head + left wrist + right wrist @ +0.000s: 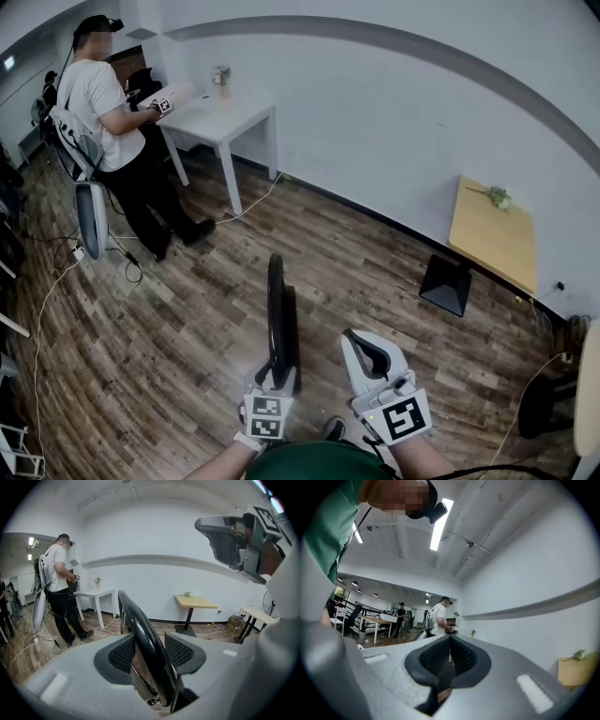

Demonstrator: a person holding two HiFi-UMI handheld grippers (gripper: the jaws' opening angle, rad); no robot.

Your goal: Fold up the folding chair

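Note:
The folding chair [279, 319] is black, folded flat and upright, and I see it edge-on in the head view just in front of me. My left gripper [273, 382] is shut on its near edge. In the left gripper view the chair's rounded black rim [143, 639] runs between the two pads [121, 654], which press on it from both sides. My right gripper [367, 354] hangs free a little to the right of the chair, level and apart from it. Its jaws [450, 657] are shut with nothing between them. The same gripper [229, 541] shows at the upper right of the left gripper view.
A person [108, 122] stands at a white table [234, 117] at the back left, with cables [56, 281] trailing on the wooden floor. A light wooden table [487, 234] on a black base [444, 285] stands against the wall at right. A fan [539, 403] sits at far right.

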